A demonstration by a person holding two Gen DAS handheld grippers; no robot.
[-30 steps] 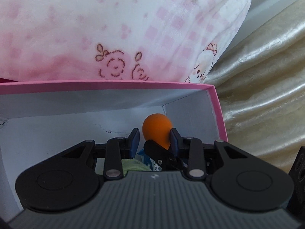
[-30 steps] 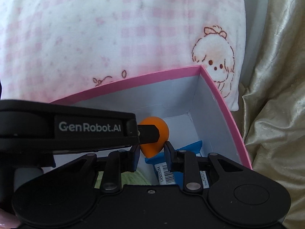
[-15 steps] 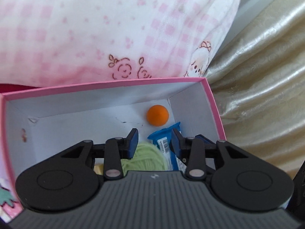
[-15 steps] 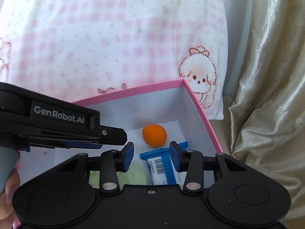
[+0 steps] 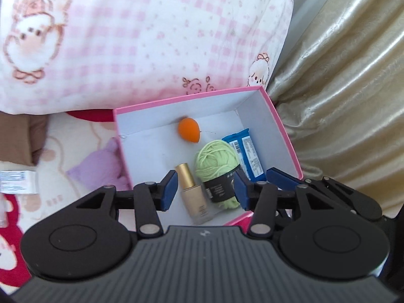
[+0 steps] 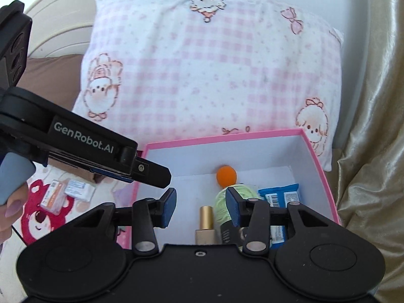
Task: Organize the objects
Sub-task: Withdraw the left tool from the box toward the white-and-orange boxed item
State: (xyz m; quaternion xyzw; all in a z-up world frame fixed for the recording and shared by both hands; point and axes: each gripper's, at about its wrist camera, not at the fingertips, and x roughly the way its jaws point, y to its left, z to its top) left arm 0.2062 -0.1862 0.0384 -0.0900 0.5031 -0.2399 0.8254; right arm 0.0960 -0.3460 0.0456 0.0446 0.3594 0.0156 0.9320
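Bedding fills the background: a pink-checked pillow (image 6: 207,75) leans behind the pink box (image 5: 282,136), which sits on a cartoon-print bed cover (image 6: 38,214) with a gold curtain (image 5: 353,88) to my right. Both my grippers hang above the box with fingers spread and nothing between them: the left gripper (image 5: 205,186) and the right gripper (image 6: 200,205). Inside lie the orange sponge (image 5: 188,130) near the far wall, the green yarn ball (image 5: 217,161) just beside it, a blue wrapped packet (image 5: 248,156) along the right wall, and a gold-capped bottle (image 5: 194,194) lying flat beside the yarn. I judge the sponge light and squashy, best pinched gently across its fat end; the yarn is soft and may snag, so its dark paper band is the firmer hold. The bottle looks like glass, heavier and slippery, so I would take it across the squared body and not the cap. The packet is thin and crinkly, easiest by an edge. My left camera looks down over all four things in full. My right camera hides most of the bottle and yarn behind my own fingers, but it alone shows two small boxes (image 6: 67,193) lying out on the bed cover, still to be tidied I think, and my left gripper's side in my hand (image 6: 10,202).
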